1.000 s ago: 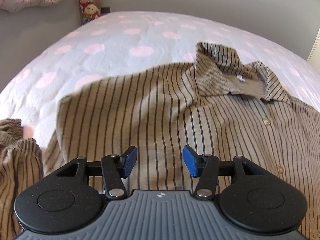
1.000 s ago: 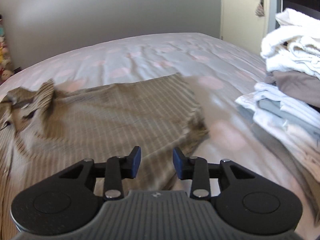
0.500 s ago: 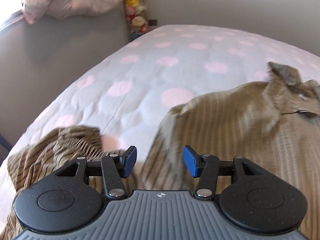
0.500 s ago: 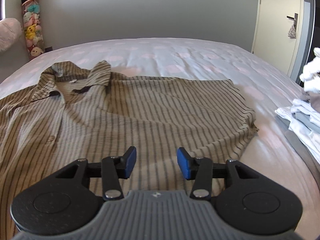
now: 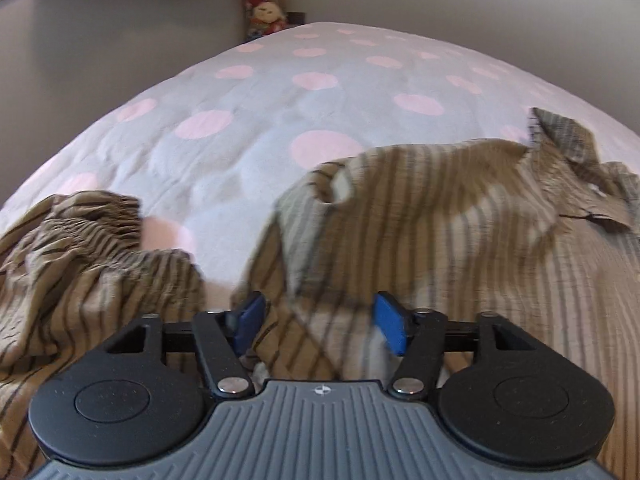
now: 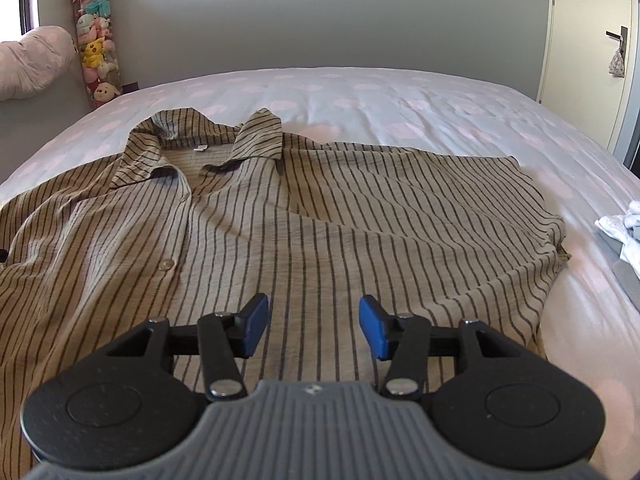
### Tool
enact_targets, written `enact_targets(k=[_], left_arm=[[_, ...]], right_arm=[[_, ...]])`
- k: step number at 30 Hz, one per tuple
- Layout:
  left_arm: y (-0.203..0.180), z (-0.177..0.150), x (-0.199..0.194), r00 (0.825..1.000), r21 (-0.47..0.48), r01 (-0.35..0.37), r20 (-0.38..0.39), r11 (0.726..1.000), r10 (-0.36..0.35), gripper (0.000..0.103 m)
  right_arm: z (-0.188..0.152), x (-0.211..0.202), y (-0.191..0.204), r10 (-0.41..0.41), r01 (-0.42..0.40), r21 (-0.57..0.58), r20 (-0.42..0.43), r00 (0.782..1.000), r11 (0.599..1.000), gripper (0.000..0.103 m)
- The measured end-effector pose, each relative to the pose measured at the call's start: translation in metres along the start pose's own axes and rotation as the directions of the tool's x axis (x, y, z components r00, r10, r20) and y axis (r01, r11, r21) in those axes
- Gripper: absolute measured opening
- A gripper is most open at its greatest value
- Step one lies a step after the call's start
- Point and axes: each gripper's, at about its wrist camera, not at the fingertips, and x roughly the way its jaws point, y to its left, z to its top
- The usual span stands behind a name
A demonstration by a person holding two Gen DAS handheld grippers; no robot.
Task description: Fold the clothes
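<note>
A tan shirt with dark stripes [image 6: 320, 216] lies face up on the bed, collar [image 6: 204, 136] at the far side, buttons down the left. My right gripper [image 6: 312, 330] is open and empty, low over the shirt's front. In the left wrist view the shirt's shoulder [image 5: 440, 216] is blurred and its sleeve [image 5: 80, 256] lies bunched at the left. My left gripper [image 5: 320, 322] is open, with the shirt's folded edge between its jaws, not clamped.
The bed cover [image 5: 280, 112] is pale with pink dots. White folded laundry [image 6: 624, 228] sits at the bed's right edge. A tube of plush toys [image 6: 96, 52] and a pink cushion [image 6: 32, 60] stand by the grey wall at far left.
My left gripper swung left from the shirt's chest to its sleeve side and dropped lower. My right gripper swung left from the laundry pile to face the shirt's front. Both stayed open.
</note>
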Motion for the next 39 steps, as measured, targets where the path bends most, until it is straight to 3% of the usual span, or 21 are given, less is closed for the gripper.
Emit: enact_targets(k=[3,5,8,12,17,21,25,28,31,34,36,39], left_arm=[[-0.010,0.000,-0.003,0.999,0.049,0.011,0.029,0.999,-0.013,0.013],[-0.014,0.000,-0.009,0.997,0.072,0.007,0.070,0.997,-0.012,0.004],[-0.023,0.003,-0.027,0.983,0.123,0.012,0.182,0.992,-0.035,0.001],[-0.046,0.005,-0.054,0.948,0.227,0.095,0.276,0.969,-0.158,0.000],[-0.086,-0.010,-0.060,0.934,0.381,0.163,0.238,0.910,-0.267,0.000],[-0.108,-0.024,-0.053,0.939,0.467,0.192,0.168,0.864,-0.299,0.000],[-0.129,-0.043,-0.046,0.945,0.556,0.226,0.073,0.800,-0.318,0.000],[-0.138,-0.053,-0.039,0.948,0.589,0.257,0.002,0.766,-0.319,0.003],[-0.139,-0.058,-0.036,0.950,0.607,0.267,-0.037,0.749,-0.309,0.013],[-0.135,-0.057,-0.044,0.943,0.581,0.294,-0.050,0.759,-0.328,0.026],[-0.130,-0.055,-0.054,0.933,0.552,0.326,-0.054,0.768,-0.357,0.044],[-0.122,-0.050,-0.068,0.920,0.507,0.358,-0.052,0.784,-0.387,0.047]], right_arm=[[0.000,-0.002,-0.004,0.006,-0.006,0.013,-0.002,1.000,1.000,0.054],[-0.001,-0.003,-0.008,0.006,-0.005,0.021,-0.006,1.000,1.000,0.054],[-0.004,-0.004,-0.015,-0.003,0.003,0.040,-0.009,1.000,0.999,0.056],[-0.006,-0.003,-0.024,-0.009,0.010,0.077,-0.012,1.000,0.997,0.056],[-0.011,0.000,-0.032,-0.004,0.005,0.109,-0.017,1.000,0.994,0.057],[-0.015,0.006,-0.037,0.003,0.001,0.131,-0.028,1.000,0.991,0.057],[-0.019,0.012,-0.043,0.005,0.001,0.154,-0.035,0.999,0.988,0.058],[-0.022,0.015,-0.047,0.000,0.006,0.161,-0.038,0.999,0.987,0.058],[-0.026,0.015,-0.051,-0.009,0.014,0.154,-0.033,0.999,0.988,0.058],[-0.032,0.016,-0.054,-0.027,0.030,0.139,-0.024,0.999,0.990,0.059],[-0.035,0.016,-0.057,-0.036,0.038,0.137,-0.017,0.999,0.990,0.060],[-0.036,0.016,-0.062,-0.039,0.038,0.149,0.007,0.999,0.988,0.061]])
